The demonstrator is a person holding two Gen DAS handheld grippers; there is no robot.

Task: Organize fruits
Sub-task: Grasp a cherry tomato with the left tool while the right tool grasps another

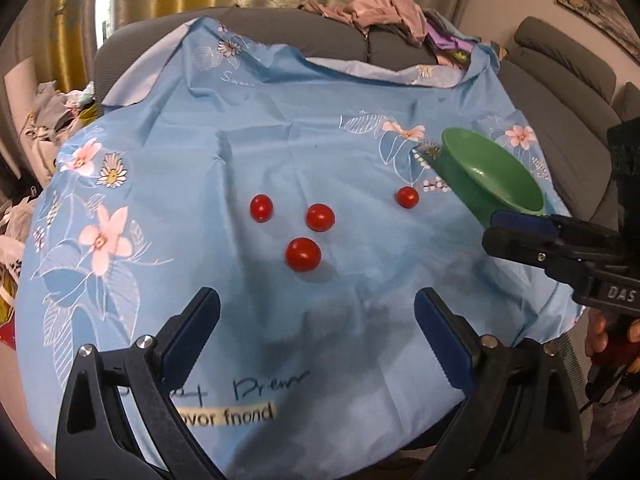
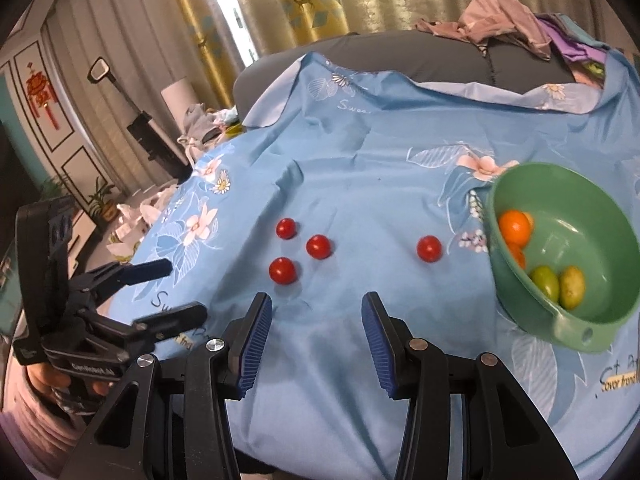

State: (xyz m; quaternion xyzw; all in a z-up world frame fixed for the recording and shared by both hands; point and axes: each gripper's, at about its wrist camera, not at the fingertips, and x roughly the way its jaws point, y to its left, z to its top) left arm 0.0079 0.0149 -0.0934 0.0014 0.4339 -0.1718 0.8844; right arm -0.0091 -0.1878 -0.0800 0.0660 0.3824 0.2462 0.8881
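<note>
Blue floral cloth (image 2: 360,168) covers the tabletop; grey sofa (image 2: 400,56) behind it at 12 o'clock with a clothes pile (image 2: 512,20) on its back.

Green bowl (image 2: 576,336) sits on the cloth at 3 o'clock in the right wrist view. Inside: oranges (image 2: 514,226) against the 9 o'clock wall, two green fruits (image 2: 545,282) near the 6 o'clock rim. In the left wrist view the bowl (image 1: 480,160) is at 2 o'clock and its contents are hidden.

Left claw (image 1: 316,332): spread, nothing between the pads, above bare cloth, well short of the tomatoes. Seen from the right wrist it is at 9 o'clock (image 2: 176,292), held by a hand (image 2: 48,380).

Right claw (image 2: 316,344): spread, narrower than the left, pads empty, above the cloth at 6 o'clock. In the left wrist view its fingers overlap the bowl rim; contact I cannot tell.

Four cherry tomatoes loose on the cloth, mid-tabletop: three in a cluster (image 2: 318,247), nearest one (image 2: 283,271) at 11 o'clock from the right claw. Fourth (image 2: 429,248) lies apart, between cluster and bowl, near the bowl's 9 o'clock side.
</note>
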